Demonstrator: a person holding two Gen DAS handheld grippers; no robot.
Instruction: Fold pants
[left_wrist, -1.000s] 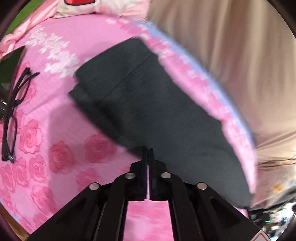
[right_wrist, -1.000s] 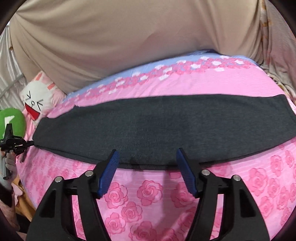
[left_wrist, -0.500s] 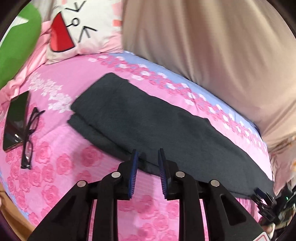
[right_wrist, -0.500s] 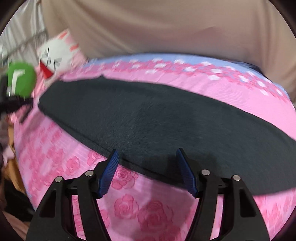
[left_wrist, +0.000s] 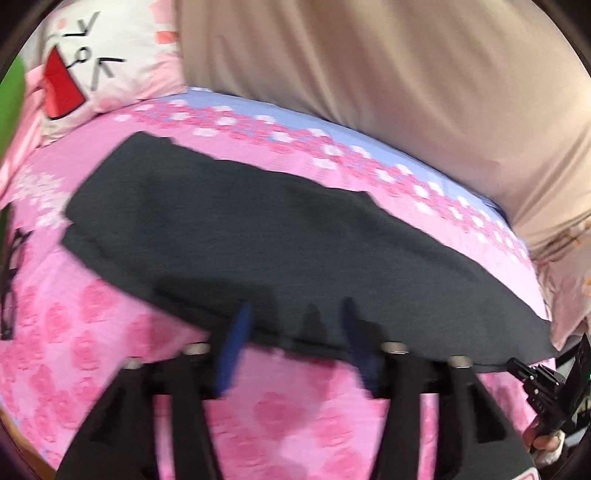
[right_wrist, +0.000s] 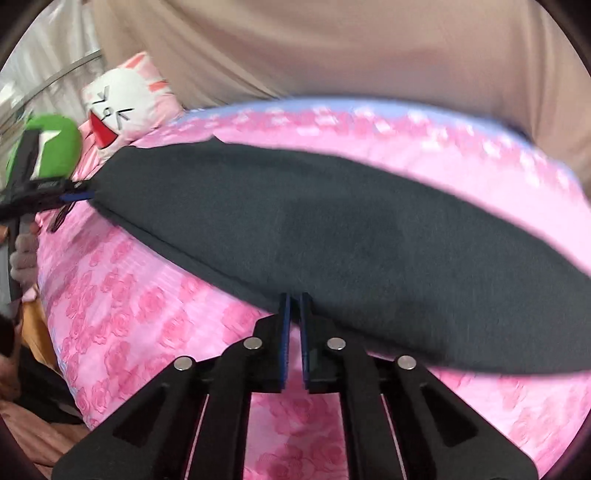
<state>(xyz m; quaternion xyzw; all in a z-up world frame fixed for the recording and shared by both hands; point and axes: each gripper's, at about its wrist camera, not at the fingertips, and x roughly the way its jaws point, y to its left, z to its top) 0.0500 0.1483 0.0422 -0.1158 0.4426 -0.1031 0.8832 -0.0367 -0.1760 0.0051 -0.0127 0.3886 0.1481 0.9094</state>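
Dark grey pants (left_wrist: 280, 236) lie flat as a long folded strip across the pink rose bedspread (left_wrist: 85, 332). My left gripper (left_wrist: 295, 325) hovers at their near edge, blurred, its jaws opening; the blue pads (left_wrist: 236, 332) stand on either side of the hem without pressing it. From the right wrist view the pants (right_wrist: 332, 229) stretch from left to right, and my right gripper (right_wrist: 293, 301) is shut with its tips on the near hem. The left gripper (right_wrist: 75, 195) also shows there, at the pants' far-left end.
A white cartoon-face pillow (left_wrist: 85, 62) and a green cushion (right_wrist: 55, 147) lie at the head of the bed. Black glasses (left_wrist: 11, 288) rest at the left edge. A beige cloth (left_wrist: 406, 74) hangs behind. A person's hand (right_wrist: 24, 254) grips the left tool.
My left gripper went from shut to wide open and moved along the bed while rolling. My right gripper closed from wide open onto the pants' near edge.
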